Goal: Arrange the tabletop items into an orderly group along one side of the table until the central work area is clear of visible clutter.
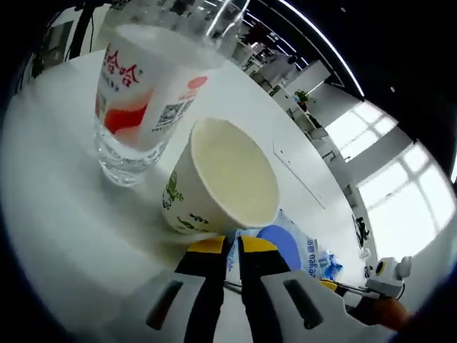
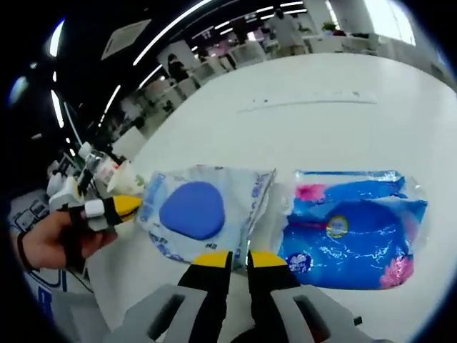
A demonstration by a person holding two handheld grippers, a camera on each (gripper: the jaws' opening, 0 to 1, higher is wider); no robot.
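Long ceiling light strips (image 2: 178, 32) run over an open office with bright windows (image 1: 400, 186) beyond.

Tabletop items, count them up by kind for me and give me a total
Water bottles: 1, the clear bottle with a red and white label
Paper cups: 1, the paper cup beside it
Wet wipe packs: 1, with a blue lid
Blue tissue packs: 1
Total: 4

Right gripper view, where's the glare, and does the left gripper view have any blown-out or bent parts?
Right gripper view: ceiling light glints on the blue tissue pack and the wet wipes pack. Left gripper view: the windows are blown out, the water bottle bulges with fisheye distortion, and the paper cup throws a soft shadow.
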